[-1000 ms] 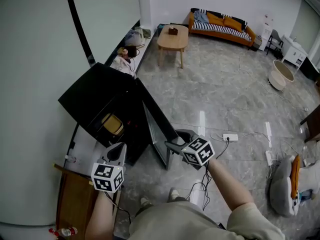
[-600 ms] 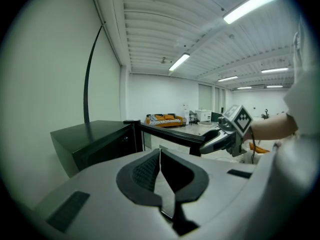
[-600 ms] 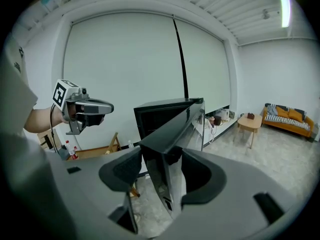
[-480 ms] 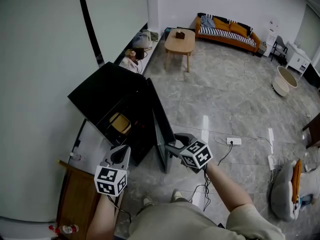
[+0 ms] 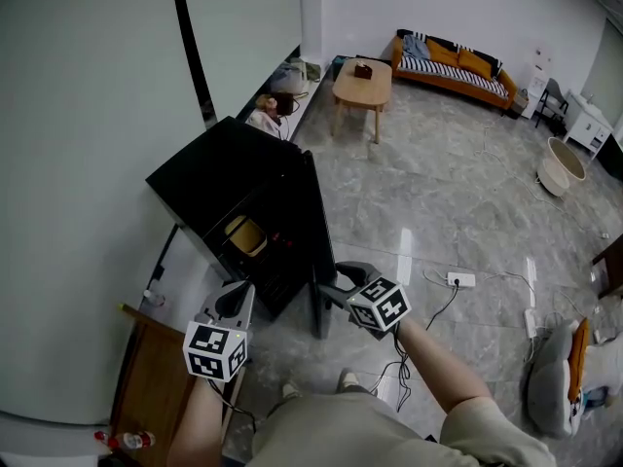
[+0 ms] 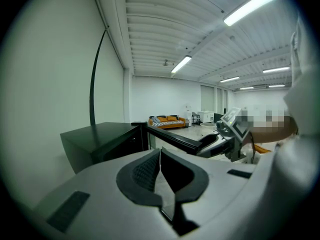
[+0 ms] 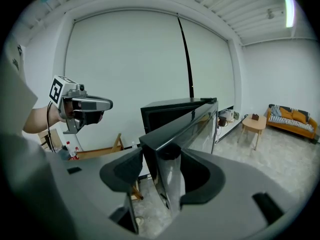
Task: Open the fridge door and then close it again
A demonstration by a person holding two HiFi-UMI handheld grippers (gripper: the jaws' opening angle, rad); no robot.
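A small black fridge point(image 5: 229, 173) stands against the white wall, its door point(image 5: 318, 232) swung partly open. My right gripper point(image 5: 328, 286) is shut on the door's free edge. In the right gripper view the door edge point(image 7: 186, 126) runs between the jaws of the right gripper point(image 7: 162, 159), which have just been closing on it. My left gripper point(image 5: 231, 302) hangs to the left of the door, in front of the open fridge, shut and empty. In the left gripper view the pads of the left gripper point(image 6: 159, 156) meet with nothing between them. A yellow thing point(image 5: 245, 233) shows inside the fridge.
A wooden stand point(image 5: 146, 387) with a bottle point(image 5: 117, 438) stands at the lower left. A power strip point(image 5: 460, 280) and cables lie on the grey floor to the right. Farther off are a wooden coffee table point(image 5: 363, 81), an orange sofa point(image 5: 453, 61) and a basin point(image 5: 563, 163).
The door has swung closer to the fridge body, narrowing the opening, and my right gripper went with it. The left gripper shifted slightly along with the view.
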